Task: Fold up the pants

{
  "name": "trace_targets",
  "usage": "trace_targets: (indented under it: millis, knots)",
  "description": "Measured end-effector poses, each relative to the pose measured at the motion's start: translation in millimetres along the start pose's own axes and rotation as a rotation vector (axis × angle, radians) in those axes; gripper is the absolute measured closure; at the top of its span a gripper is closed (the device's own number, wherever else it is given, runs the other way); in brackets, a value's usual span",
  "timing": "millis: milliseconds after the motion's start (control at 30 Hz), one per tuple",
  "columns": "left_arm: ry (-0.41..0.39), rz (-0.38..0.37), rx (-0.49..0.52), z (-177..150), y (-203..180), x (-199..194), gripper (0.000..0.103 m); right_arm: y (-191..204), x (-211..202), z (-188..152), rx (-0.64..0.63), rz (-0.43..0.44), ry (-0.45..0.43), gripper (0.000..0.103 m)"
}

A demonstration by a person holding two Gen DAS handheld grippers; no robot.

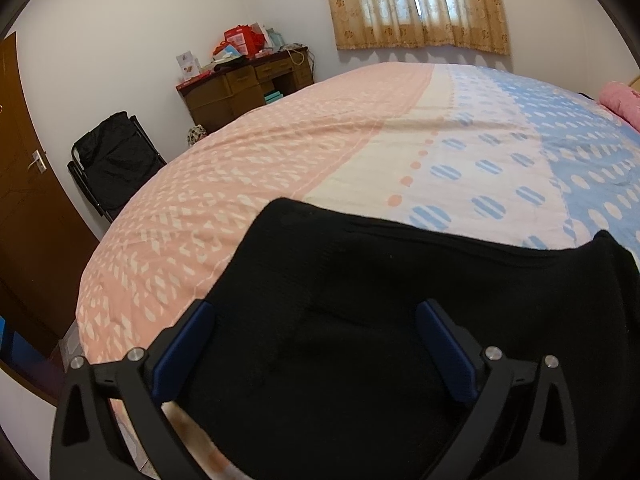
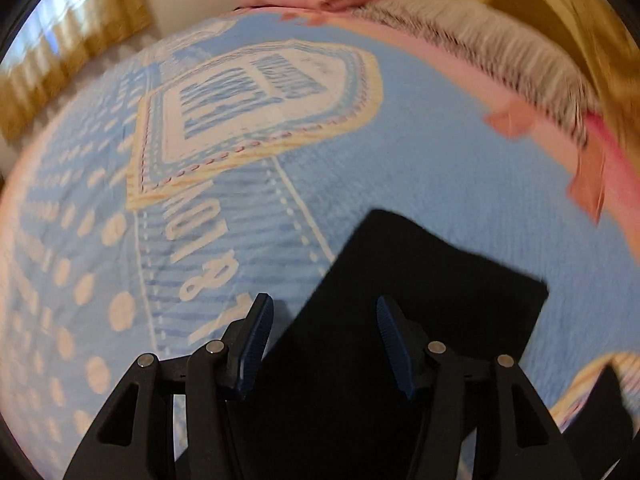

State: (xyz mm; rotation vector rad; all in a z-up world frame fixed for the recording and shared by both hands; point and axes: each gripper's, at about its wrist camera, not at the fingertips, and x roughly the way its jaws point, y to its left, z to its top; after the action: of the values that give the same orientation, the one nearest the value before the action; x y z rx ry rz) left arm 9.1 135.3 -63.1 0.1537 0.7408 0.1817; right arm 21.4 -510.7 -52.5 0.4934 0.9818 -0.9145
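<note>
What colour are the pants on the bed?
Plain black pants; the left wrist view shows them best.

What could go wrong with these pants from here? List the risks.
1. The left gripper hangs wide open over the black pants, gripping nothing, so that end may slip or bunch when the other end is pulled.
2. The right gripper is open above a pant leg, and the blurred view makes a missed or uneven pinch likely.
3. The bedspread is soft, so the fingers could catch it together with the pants.
</note>
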Motion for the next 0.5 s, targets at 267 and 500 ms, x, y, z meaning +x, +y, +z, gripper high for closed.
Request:
trace_targets:
  millis: [267,500]
  knots:
    - [-0.001,0.001,0.005,-0.4,0.2,0.3,0.0,-71.9,-11.7,-6.6,0.152,0.325,-0.02,0.098]
    - [0.009,-0.01,0.01,0.8,2.8,1.1,0.0,-167.5,-94.2,-69.0,0.245,0.61,-0.216,0.098]
